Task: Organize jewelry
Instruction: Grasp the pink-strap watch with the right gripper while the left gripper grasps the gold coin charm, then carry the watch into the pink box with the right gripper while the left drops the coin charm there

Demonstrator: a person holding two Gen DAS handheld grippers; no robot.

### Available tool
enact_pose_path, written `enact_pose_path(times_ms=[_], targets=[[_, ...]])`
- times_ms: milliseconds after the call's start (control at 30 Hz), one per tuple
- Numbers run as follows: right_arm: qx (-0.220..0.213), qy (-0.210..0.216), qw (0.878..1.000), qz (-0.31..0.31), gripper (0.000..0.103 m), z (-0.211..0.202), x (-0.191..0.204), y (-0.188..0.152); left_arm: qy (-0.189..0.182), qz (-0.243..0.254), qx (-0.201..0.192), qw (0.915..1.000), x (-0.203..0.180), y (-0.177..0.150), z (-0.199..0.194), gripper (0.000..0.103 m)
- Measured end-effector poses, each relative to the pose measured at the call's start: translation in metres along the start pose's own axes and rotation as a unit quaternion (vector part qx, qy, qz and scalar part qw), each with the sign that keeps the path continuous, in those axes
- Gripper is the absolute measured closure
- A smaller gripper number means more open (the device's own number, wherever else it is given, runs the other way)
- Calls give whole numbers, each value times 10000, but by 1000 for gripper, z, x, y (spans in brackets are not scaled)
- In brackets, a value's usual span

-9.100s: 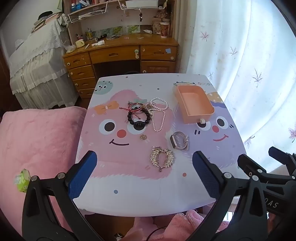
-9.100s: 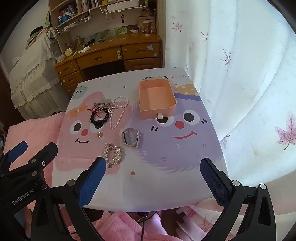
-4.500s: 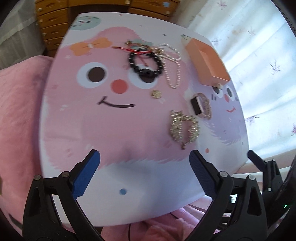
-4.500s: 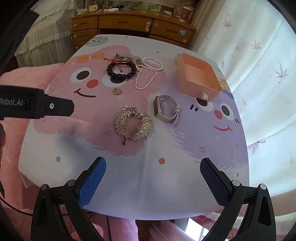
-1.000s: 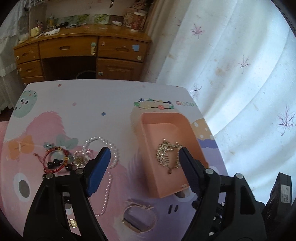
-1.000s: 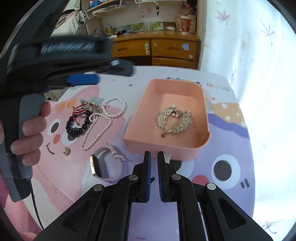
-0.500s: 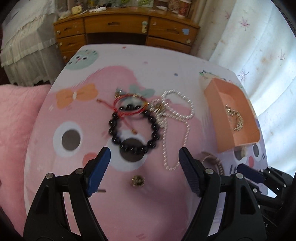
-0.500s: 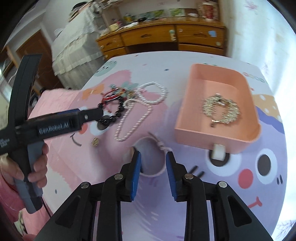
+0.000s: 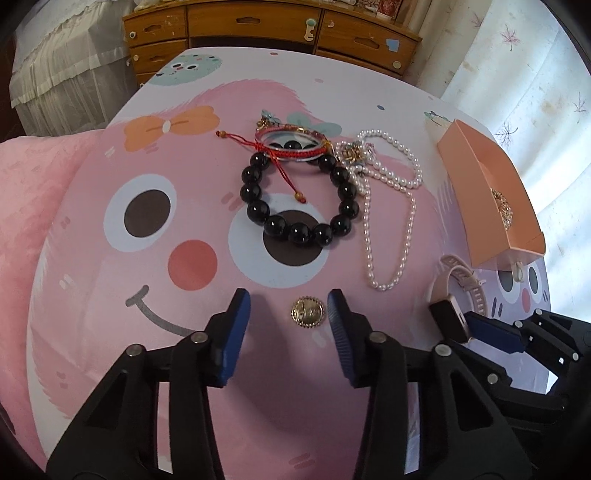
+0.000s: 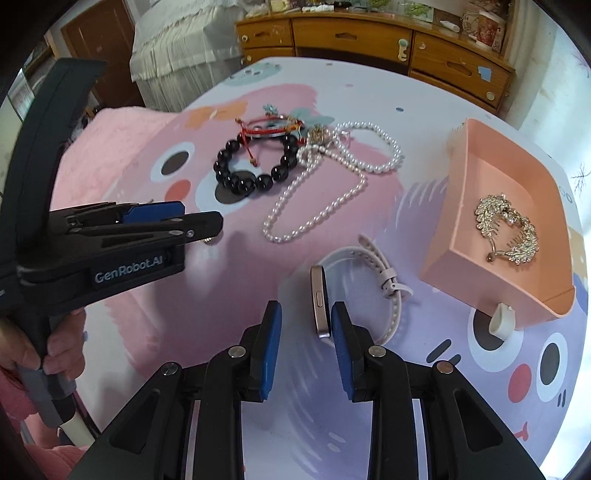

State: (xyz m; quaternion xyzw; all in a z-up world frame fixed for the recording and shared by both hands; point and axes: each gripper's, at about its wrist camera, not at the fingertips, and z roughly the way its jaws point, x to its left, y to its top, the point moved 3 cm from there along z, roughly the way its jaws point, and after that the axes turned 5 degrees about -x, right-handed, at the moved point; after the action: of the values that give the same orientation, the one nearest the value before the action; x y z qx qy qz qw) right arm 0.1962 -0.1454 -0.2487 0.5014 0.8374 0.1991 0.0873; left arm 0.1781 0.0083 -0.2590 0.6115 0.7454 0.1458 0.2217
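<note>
My left gripper [image 9: 289, 311] is open low over the table, its blue pads on either side of a small gold brooch [image 9: 307, 312]. My right gripper [image 10: 306, 320] is open around the body of a pale pink watch [image 10: 320, 300]; the right pad looks close to or touching it. The watch also shows in the left wrist view [image 9: 455, 293]. The pink box [image 10: 491, 218] holds a gold leaf hair comb [image 10: 508, 229]. A black bead bracelet [image 9: 299, 199], a red cord bracelet [image 9: 290, 142] and a pearl necklace [image 9: 388, 206] lie on the table.
The table [image 9: 110, 295] has a cartoon cover. A pink cushion [image 9: 26, 206] lies at its left. A wooden desk with drawers [image 9: 258, 22] stands behind, white curtains [image 9: 535, 74] at right. The left gripper appears in the right wrist view [image 10: 140, 229].
My left gripper has come down and narrowed around the gold brooch. My right gripper has moved forward, so the watch body now sits between its pads.
</note>
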Motion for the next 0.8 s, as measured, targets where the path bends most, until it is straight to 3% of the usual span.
enact_pose_path(times_ms=[133, 267, 367, 500, 533, 800], targets=[[41, -94, 9999, 1, 75, 6, -1, 1, 28, 248, -14, 9997, -5, -4, 1, 70], [59, -132, 9999, 22, 86, 12, -1, 3, -1, 478, -15, 9989, -12, -7, 0, 86], [55, -129, 9999, 11, 92, 14, 0, 5, 57, 607, -12, 9981, -16, -7, 0, 87], [2, -24, 10000, 38, 93, 11, 3, 8, 14, 563, 40, 9984, -15, -6, 0, 89], [-17, -5, 10000, 41, 93, 9, 4, 9, 8, 561, 19, 9984, -15, -4, -1, 93], [-377, 132, 9991, 150, 93, -11, 4, 26, -132, 527, 14, 9985, -20, 1, -5, 93]])
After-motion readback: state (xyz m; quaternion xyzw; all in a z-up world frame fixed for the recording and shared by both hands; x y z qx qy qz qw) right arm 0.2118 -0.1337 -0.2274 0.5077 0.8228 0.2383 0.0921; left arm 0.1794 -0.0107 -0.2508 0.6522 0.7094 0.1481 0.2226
